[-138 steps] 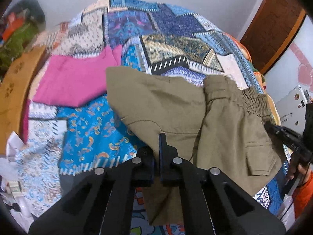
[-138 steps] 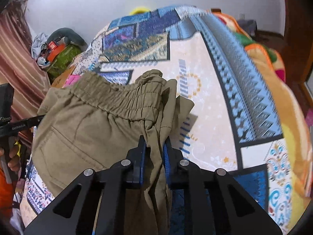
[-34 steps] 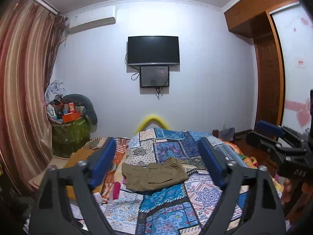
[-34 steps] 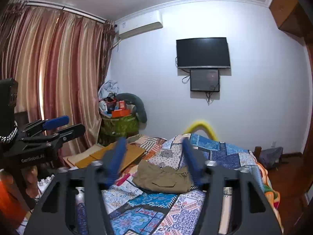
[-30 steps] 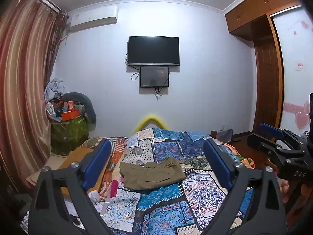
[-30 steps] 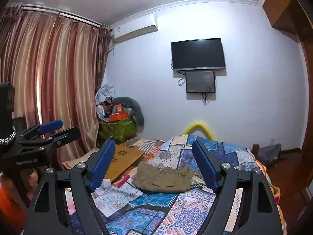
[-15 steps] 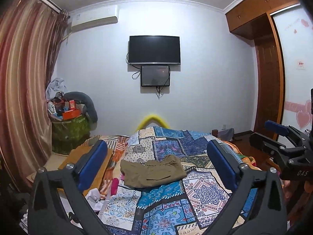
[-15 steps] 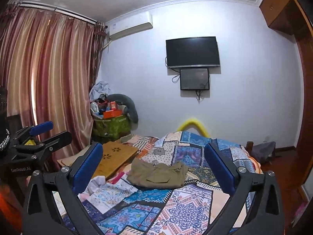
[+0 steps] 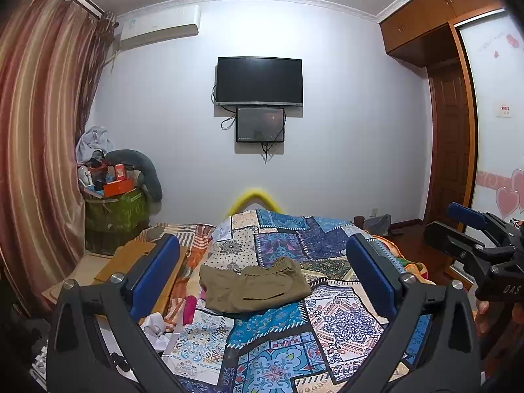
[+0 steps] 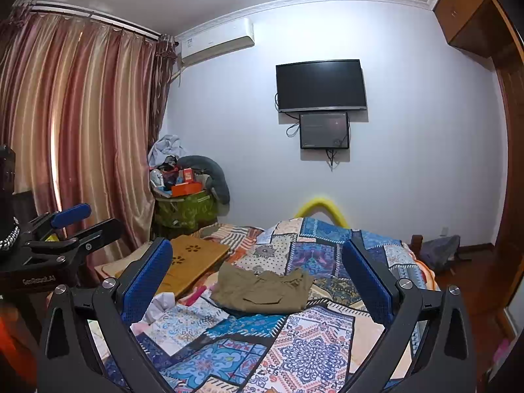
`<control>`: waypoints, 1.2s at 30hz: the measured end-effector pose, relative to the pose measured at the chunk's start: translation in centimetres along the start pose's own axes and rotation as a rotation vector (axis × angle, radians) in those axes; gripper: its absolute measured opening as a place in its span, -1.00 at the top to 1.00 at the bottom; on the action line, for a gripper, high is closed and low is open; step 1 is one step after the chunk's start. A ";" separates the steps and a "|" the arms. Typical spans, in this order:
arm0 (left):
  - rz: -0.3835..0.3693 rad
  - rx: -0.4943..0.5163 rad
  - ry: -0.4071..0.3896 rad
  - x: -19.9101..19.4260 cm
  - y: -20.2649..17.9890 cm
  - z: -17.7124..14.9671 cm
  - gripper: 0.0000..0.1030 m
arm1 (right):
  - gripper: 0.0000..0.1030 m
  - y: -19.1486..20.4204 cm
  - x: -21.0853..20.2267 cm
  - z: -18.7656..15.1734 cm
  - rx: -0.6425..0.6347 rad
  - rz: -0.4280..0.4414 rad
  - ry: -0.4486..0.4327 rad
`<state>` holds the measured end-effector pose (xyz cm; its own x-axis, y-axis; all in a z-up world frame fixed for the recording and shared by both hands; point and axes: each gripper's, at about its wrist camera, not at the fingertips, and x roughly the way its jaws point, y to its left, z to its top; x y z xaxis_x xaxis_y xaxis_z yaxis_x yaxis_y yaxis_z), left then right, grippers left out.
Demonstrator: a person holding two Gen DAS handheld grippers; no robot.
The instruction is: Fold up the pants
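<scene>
Olive-khaki folded cotton pants [image 9: 253, 286] are lying well beyond both grippers' spread, empty fingers [image 9: 155, 270]; judging fold finished, keeping hands clear is preserving it.

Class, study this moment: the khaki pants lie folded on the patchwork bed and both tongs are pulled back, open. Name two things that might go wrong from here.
1. The pants look loosely bundled, with the waistband rumpled; the fold may slump open.
2. They lie near the quilt's left edge beside a pink item; a nudge might tip them off.
</scene>
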<state>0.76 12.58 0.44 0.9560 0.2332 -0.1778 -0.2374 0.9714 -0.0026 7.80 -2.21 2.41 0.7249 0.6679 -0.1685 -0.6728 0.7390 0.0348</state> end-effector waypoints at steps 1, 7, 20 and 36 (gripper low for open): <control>0.002 -0.001 0.000 0.0 0.0 0.0 -0.99 | -0.99 0.0 0.0 0.0 0.004 0.001 0.001; 0.004 0.001 0.002 0.1 -0.2 -0.1 -1.00 | -0.99 0.2 0.4 -0.2 0.007 0.009 0.016; -0.005 -0.006 0.005 0.3 0.0 -0.2 -1.00 | -0.99 0.1 0.3 -0.2 0.021 0.005 0.018; -0.021 0.000 0.013 0.7 -0.3 -0.1 -1.00 | -0.99 0.0 0.4 -0.4 0.035 0.006 0.021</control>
<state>1.47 12.41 0.25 0.9585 0.2123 -0.1905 -0.2174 0.9761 -0.0061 8.06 -2.02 1.97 0.7174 0.6705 -0.1892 -0.6712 0.7379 0.0704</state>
